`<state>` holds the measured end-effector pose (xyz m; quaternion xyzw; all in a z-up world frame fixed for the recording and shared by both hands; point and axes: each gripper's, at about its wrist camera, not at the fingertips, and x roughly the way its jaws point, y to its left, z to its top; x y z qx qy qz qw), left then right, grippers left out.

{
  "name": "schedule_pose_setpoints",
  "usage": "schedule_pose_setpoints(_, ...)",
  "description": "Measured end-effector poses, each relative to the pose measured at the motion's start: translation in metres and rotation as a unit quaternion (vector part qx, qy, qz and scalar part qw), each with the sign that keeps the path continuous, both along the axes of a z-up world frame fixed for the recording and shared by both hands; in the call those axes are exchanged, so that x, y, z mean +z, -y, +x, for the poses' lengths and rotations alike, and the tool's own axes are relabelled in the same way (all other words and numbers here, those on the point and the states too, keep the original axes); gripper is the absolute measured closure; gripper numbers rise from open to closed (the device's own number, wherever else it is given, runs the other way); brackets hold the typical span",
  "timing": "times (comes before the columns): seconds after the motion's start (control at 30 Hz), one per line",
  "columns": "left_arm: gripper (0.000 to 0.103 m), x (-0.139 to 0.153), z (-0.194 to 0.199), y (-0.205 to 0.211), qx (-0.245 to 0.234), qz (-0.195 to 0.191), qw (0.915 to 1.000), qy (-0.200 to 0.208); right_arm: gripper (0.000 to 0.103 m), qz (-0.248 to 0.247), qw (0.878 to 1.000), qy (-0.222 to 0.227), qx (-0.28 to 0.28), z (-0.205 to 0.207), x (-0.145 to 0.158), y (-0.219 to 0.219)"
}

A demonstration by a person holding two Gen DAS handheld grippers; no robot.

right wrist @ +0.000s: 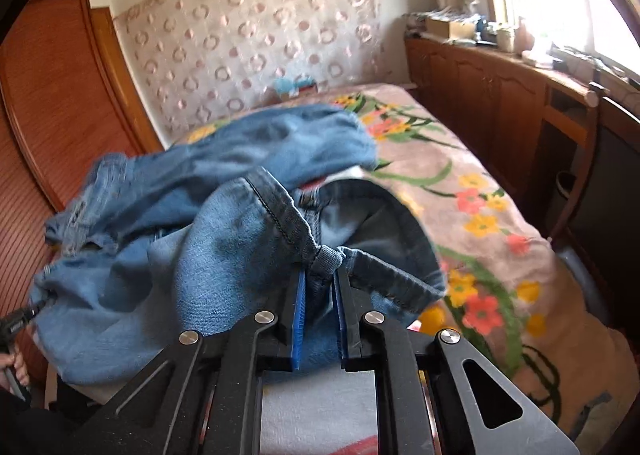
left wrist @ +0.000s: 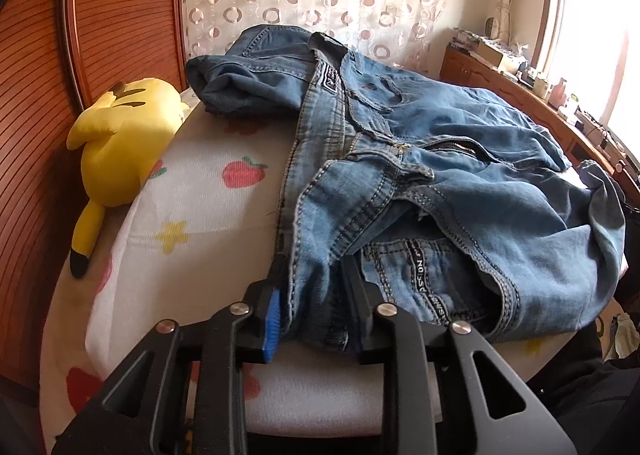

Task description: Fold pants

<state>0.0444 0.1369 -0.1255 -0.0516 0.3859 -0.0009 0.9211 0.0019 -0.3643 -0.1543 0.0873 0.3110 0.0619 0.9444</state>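
Crumpled blue jeans lie in a heap on the bed, waistband and open zipper toward me. My left gripper straddles a bunched fold of the waistband; its jaws stand a little apart and the blue pad does not press the denim. In the right wrist view the jeans are lifted and rumpled. My right gripper is shut on the stitched hem of one leg opening, pinched between both blue pads. The left gripper shows at the far left edge against the denim, with a hand below it.
A yellow plush toy lies at the bed's left edge on the white fruit-print sheet. A floral blanket covers the bed to the right. A wooden cabinet with clutter runs under the window. A wooden panel stands on the left.
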Motion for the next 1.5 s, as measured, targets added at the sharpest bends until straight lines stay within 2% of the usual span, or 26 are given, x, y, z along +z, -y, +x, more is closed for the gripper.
schedule_pose_setpoints(0.17,0.074,0.000,-0.004,0.001,-0.005,0.006,1.0000,-0.001,0.090,-0.009,1.000,0.015,-0.005,-0.009,0.000,-0.006)
schedule_pose_setpoints(0.27,0.069,0.002,-0.008,-0.001,0.001,0.009,1.0000,-0.002,0.090,-0.013,1.000,0.017,-0.003,-0.011,0.000,-0.012)
schedule_pose_setpoints(0.6,0.067,0.002,-0.016,-0.008,-0.006,-0.008,0.9999,0.010,0.090,-0.011,1.000,0.012,0.000,-0.003,-0.004,-0.012)
schedule_pose_setpoints(0.67,0.075,-0.001,-0.014,-0.009,-0.010,-0.017,0.9998,0.006,0.090,-0.010,1.000,0.013,0.000,-0.004,-0.004,-0.012)
schedule_pose_setpoints(0.73,0.093,0.000,-0.015,-0.008,-0.021,-0.030,0.9992,0.013,0.091,-0.008,1.000,0.018,0.002,-0.004,-0.002,-0.011)
schedule_pose_setpoints(0.8,0.093,0.006,-0.017,-0.003,-0.020,-0.024,0.9993,0.021,0.091,-0.004,1.000,0.025,0.005,-0.006,0.002,-0.011)
schedule_pose_setpoints(0.9,0.094,0.028,-0.023,-0.002,-0.021,-0.027,0.9984,0.045,0.092,-0.007,0.999,0.044,0.009,-0.010,0.017,-0.010)
schedule_pose_setpoints(1.1,0.095,0.093,-0.041,0.012,-0.033,0.001,0.9933,0.111,0.093,-0.026,0.995,0.093,-0.002,-0.024,0.067,0.003)
schedule_pose_setpoints(1.3,0.095,0.137,-0.053,0.016,-0.035,0.016,0.9870,0.156,0.093,-0.044,0.988,0.147,0.002,-0.044,0.114,0.009)
schedule_pose_setpoints(1.5,0.095,0.168,-0.067,0.013,-0.036,0.022,0.9809,0.190,0.094,-0.044,0.983,0.175,0.009,-0.058,0.129,0.013)
